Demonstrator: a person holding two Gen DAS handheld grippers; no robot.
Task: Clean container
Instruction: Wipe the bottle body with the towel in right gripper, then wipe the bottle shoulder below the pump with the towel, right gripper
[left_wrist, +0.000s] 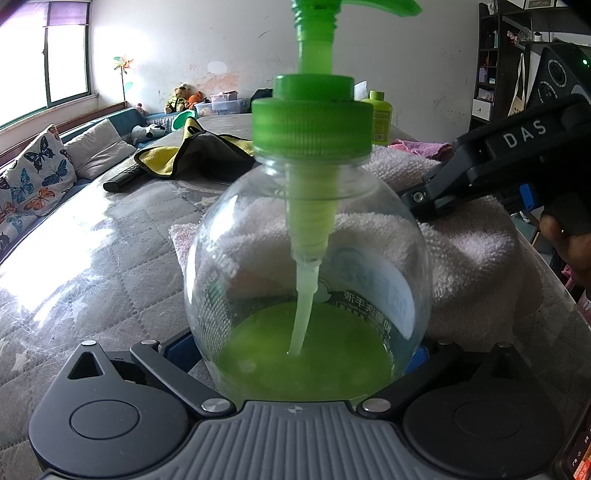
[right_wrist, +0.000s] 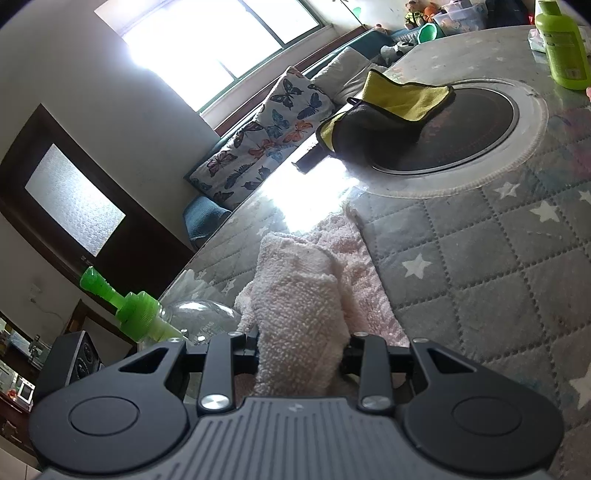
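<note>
A clear round pump bottle (left_wrist: 306, 258) with a green cap (left_wrist: 312, 122) and a pool of green liquid at its bottom stands upright between the fingers of my left gripper (left_wrist: 299, 350). Blue pads press against both of its sides. Behind it lies a pale pink towel (left_wrist: 461, 251), bunched on the table. My right gripper (left_wrist: 413, 203) comes in from the right and pinches that towel. In the right wrist view, the right gripper (right_wrist: 301, 347) is shut on a fold of the towel (right_wrist: 299, 295), and the bottle (right_wrist: 199, 317) shows at the lower left.
On the quilted star-pattern table cover (right_wrist: 480, 258), a yellow and dark cloth (right_wrist: 388, 110) lies over a round black hob (right_wrist: 480, 122). A green bottle (right_wrist: 561, 44) stands at the far edge, near a purple cloth (left_wrist: 424, 147) and a black remote (left_wrist: 122, 181). A sofa with a butterfly cushion (left_wrist: 33, 170) lines the left side.
</note>
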